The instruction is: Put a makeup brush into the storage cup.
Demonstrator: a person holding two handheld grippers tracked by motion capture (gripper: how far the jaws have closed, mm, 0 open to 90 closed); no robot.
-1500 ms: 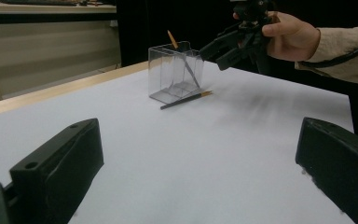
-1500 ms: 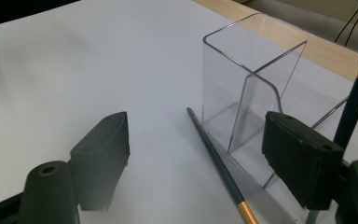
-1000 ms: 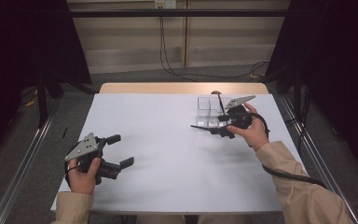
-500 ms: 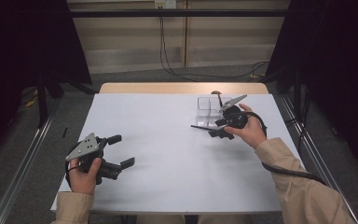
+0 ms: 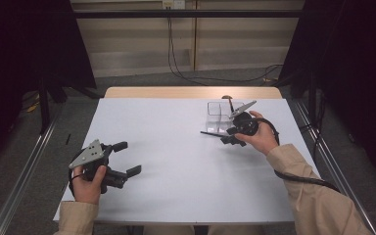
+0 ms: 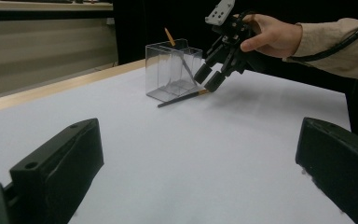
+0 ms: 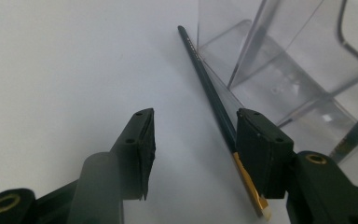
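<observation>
The dark green pencil (image 7: 209,95) lies flat against the clear organizer (image 7: 303,70); right gripper (image 7: 193,154), jaws just closing, straddles it ungripped. Left gripper (image 5: 127,159) gapes empty, well away

A dark green pencil (image 7: 209,95) with a gold end lies flat on the table, touching the clear plastic organizer (image 7: 303,70).

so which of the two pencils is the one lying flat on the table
The dark green pencil beside the clear holder, between the right gripper jaws. The other pencil stands tilted inside the holder.
</observation>
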